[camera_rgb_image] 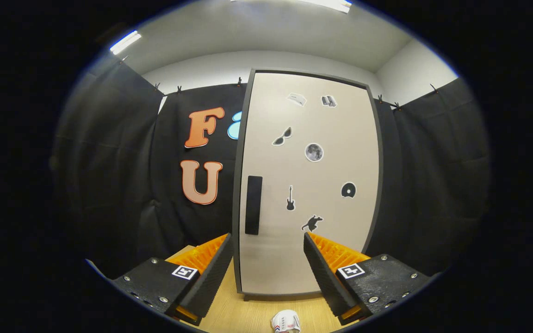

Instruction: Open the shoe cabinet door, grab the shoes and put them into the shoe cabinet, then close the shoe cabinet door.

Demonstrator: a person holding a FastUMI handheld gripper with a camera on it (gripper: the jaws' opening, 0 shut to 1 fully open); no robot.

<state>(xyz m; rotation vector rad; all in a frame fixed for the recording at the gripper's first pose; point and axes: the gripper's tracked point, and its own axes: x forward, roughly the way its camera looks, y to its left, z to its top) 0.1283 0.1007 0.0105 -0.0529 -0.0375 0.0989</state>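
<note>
The shoe cabinet (312,185) stands upright beyond my fingers, its pale door shut and dotted with small black stickers. A black vertical handle (253,205) sits near the door's left edge, just above and between my fingertips. My gripper (269,240) is open, with nothing between its black and orange fingers (211,273). A white shoe (286,322) with red and blue marks lies on the wooden surface close below me, between the two fingers.
The cabinet rests on a light wooden tabletop (248,314). Black cloth walls close in behind it and on both sides. A white ceiling with strip lights is above.
</note>
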